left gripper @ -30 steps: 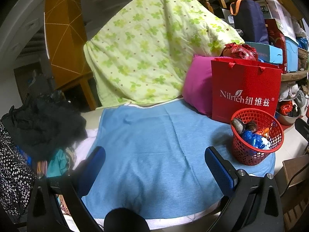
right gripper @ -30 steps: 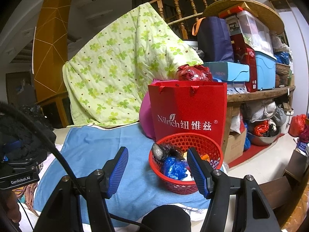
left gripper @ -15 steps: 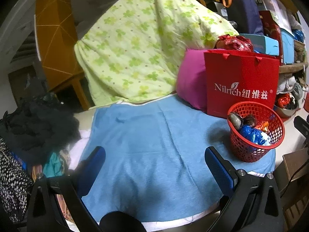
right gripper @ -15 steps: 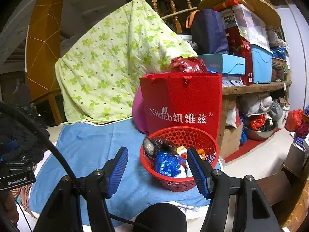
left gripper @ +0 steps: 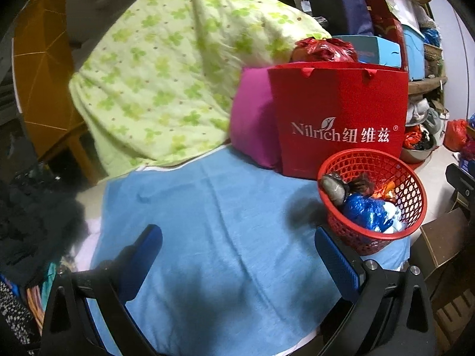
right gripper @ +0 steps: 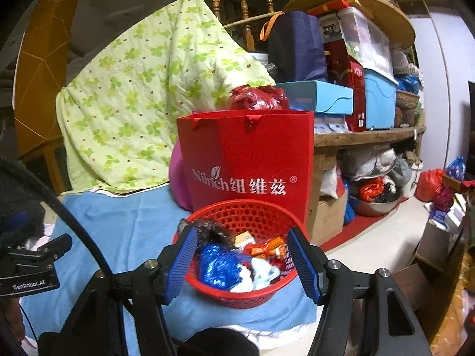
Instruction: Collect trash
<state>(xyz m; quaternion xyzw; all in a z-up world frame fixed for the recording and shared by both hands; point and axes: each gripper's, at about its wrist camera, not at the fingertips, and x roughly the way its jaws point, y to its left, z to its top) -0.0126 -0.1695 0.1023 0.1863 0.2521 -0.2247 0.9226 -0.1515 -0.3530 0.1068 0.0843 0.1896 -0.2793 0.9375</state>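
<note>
A red mesh basket (left gripper: 415, 198) stands at the right end of a blue cloth (left gripper: 213, 222). It holds several pieces of trash, among them a blue crumpled wrapper (left gripper: 363, 212), a grey lump (left gripper: 332, 188) and an orange wrapper (right gripper: 265, 246). My left gripper (left gripper: 237, 255) is open and empty over the cloth, with the basket just right of its right finger. My right gripper (right gripper: 242, 262) is open and empty, its blue-padded fingers standing on either side of the basket (right gripper: 237, 295).
A red paper bag (left gripper: 341, 118) stands behind the basket, beside a magenta pillow (left gripper: 252, 118) and a green floral quilt (left gripper: 166, 68). Dark clothes (left gripper: 32, 225) lie at the left. A cluttered wooden shelf (right gripper: 368, 135) and floor boxes are at the right.
Both grippers have moved forward and right toward the basket. The right gripper's fingers now frame the basket. Both stay open.
</note>
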